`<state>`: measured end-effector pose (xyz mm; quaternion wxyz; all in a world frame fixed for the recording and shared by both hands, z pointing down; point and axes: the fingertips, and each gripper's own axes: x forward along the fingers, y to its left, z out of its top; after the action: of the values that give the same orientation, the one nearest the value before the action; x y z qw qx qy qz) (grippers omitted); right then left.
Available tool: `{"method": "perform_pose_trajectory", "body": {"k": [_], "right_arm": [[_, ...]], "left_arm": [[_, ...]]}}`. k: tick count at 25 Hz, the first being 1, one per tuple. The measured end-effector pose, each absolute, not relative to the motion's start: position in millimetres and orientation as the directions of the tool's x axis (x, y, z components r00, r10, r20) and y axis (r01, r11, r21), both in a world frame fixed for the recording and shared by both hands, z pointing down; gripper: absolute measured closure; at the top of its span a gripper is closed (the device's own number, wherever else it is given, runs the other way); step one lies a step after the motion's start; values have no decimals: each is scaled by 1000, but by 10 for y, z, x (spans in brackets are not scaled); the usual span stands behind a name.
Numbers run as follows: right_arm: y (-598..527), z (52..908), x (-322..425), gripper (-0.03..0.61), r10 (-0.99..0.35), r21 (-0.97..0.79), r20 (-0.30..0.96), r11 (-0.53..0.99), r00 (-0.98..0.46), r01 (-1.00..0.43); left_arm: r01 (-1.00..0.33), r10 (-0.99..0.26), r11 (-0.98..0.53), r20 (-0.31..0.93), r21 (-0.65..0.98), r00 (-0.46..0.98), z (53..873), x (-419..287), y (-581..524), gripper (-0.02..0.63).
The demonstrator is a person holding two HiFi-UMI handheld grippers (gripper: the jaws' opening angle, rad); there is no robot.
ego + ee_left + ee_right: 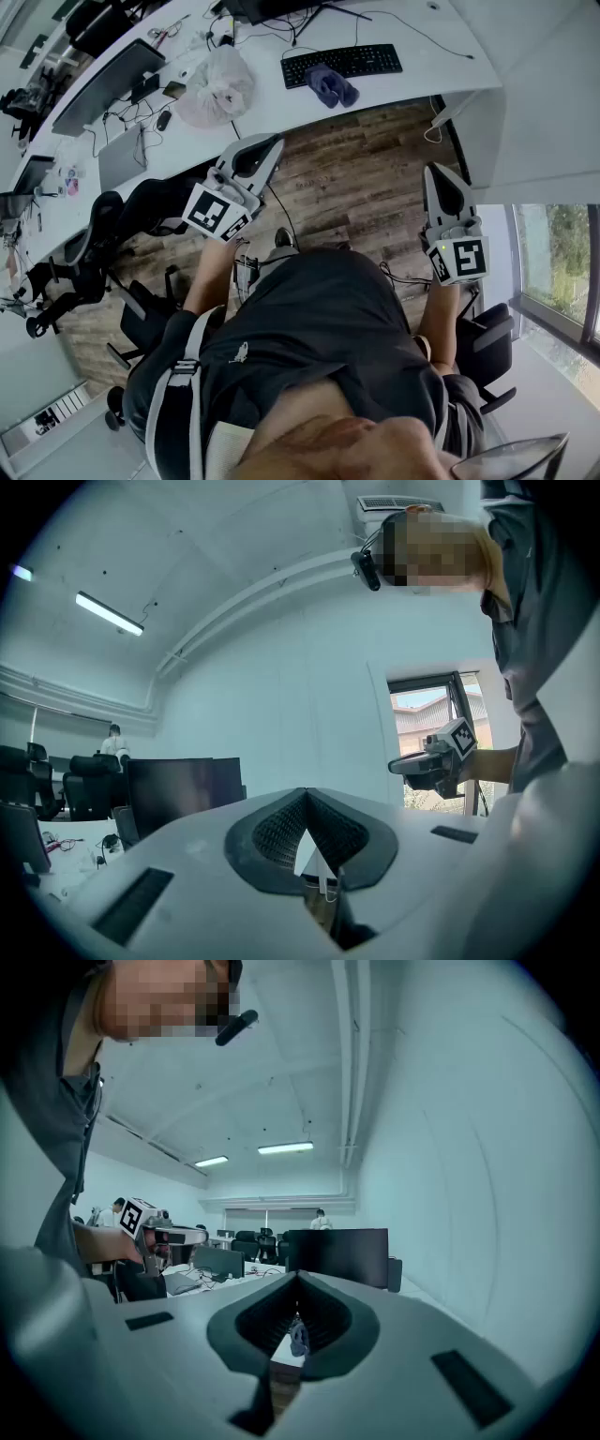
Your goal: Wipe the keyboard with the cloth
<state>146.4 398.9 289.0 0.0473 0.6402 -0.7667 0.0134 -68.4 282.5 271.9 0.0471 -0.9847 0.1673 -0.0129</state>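
A crumpled blue-purple cloth (pixel 331 85) lies bunched on the near edge of a black rectangular keyboard (pixel 349 61), partly spilling onto the long white desk (pixel 441 75) that carries both, at the far side of the head view. In the right gripper view the same cloth shows small and distant through the gap under the jaw tips. Left of the keyboard on the desk sits a crumpled translucent plastic bag (pixel 217 86), and farther left a dark flat monitor (pixel 105 82) amid loose cables. The person, in a dark shirt, stands back from the desk over brown wood-plank flooring (pixel 356 159), holding both tools level and well apart from keyboard and cloth. The left gripper (pixel 269 144), white with dark ribbed pads, has its jaw tips pressed together with nothing between them. The right gripper (pixel 435 172), of the same make, is likewise closed tip to tip and empty. Each gripper appears in the other's camera, held out to the side. Black office chairs (pixel 89 246) stand left of the person.
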Motion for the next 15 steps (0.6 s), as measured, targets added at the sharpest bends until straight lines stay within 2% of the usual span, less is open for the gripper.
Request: {"method": "perform_pose_trajectory", "body": {"k": [15], "right_arm": [[4099, 2970, 1591, 569, -977, 1, 64, 206, -206, -979]], "left_arm": [[-307, -313, -947, 53, -90, 948, 2821, -402, 3046, 609]]}}
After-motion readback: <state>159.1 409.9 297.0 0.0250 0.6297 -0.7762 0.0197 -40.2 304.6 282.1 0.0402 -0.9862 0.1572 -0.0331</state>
